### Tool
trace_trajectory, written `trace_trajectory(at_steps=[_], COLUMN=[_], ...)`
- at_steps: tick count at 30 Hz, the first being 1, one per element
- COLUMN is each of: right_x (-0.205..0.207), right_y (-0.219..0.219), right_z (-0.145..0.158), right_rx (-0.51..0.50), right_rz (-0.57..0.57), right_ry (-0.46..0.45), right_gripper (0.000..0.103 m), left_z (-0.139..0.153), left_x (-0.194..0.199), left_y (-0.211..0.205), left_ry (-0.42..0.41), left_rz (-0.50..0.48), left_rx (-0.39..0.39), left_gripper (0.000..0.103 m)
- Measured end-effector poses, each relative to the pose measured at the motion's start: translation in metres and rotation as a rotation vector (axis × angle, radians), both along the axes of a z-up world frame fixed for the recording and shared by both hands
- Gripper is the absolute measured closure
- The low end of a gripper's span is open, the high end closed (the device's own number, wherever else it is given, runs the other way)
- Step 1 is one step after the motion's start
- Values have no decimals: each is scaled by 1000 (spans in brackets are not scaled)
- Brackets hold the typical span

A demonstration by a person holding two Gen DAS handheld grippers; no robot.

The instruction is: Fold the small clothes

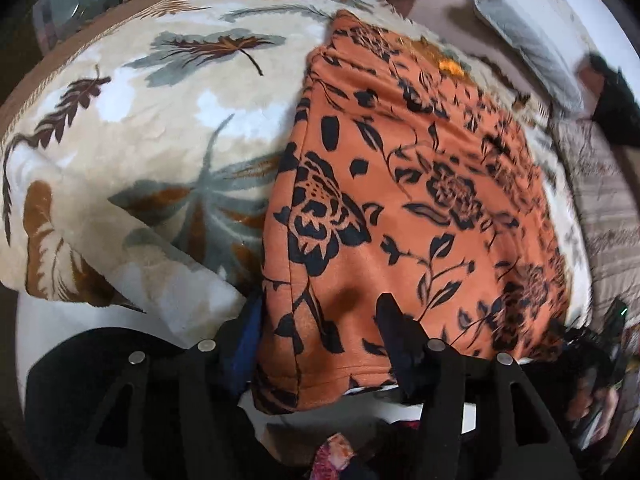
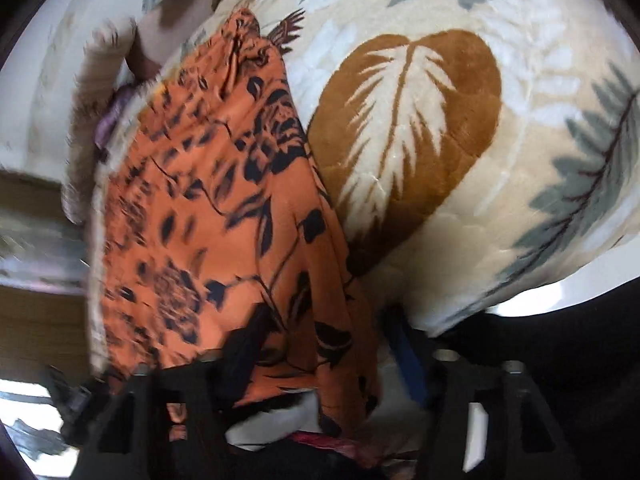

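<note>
An orange garment with a black flower print lies flat on a cream blanket with a leaf pattern. My left gripper stands over the garment's near left corner. Its fingers are apart: the blue-padded one is at the cloth's side edge and the other rests on top of the cloth. In the blurred right wrist view the garment runs down between the fingers of my right gripper, its right edge gathered in folds. A pale gap shows between that edge and the blue-padded finger.
The blanket hangs over a white edge. A grey pillow lies at the far right. Brown striped flooring runs along the right side. Colourful cloth sits below the near edge.
</note>
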State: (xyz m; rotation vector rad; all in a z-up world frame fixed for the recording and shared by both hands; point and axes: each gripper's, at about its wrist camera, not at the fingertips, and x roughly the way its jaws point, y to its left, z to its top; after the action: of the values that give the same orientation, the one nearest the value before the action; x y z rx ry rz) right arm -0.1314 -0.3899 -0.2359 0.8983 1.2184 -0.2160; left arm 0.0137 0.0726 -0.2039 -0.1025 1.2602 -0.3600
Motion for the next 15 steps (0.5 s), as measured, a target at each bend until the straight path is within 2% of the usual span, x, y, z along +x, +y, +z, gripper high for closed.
trace_trajectory(at_steps=[1,2,3,6,9,15], right_x=[-1,-3,-3,-4,0,12], right_y=[-2,-3,-4,-2,0,-7], right_z=[0,-1,-1,7,18,52], right_rx=[18,50,68,96,151,255], right_rz=[3,12,26,55,59,44], right_ry=[2,3,4,-18,-76,-218], right_gripper=[69,82,92,94,95,95], left_z=[-1,-2,-3,-1,8,45], left_x=[0,0,0,1,0,12], left_y=[-2,-3,-3,1,1,12], left_ry=[-1,0,7,13,2,-25], left_rz=[-9,-13,-16,-19,-48,-67], left_rx=[14,29,36,9,-15,-158], left_gripper=[58,75,86,92,94,94])
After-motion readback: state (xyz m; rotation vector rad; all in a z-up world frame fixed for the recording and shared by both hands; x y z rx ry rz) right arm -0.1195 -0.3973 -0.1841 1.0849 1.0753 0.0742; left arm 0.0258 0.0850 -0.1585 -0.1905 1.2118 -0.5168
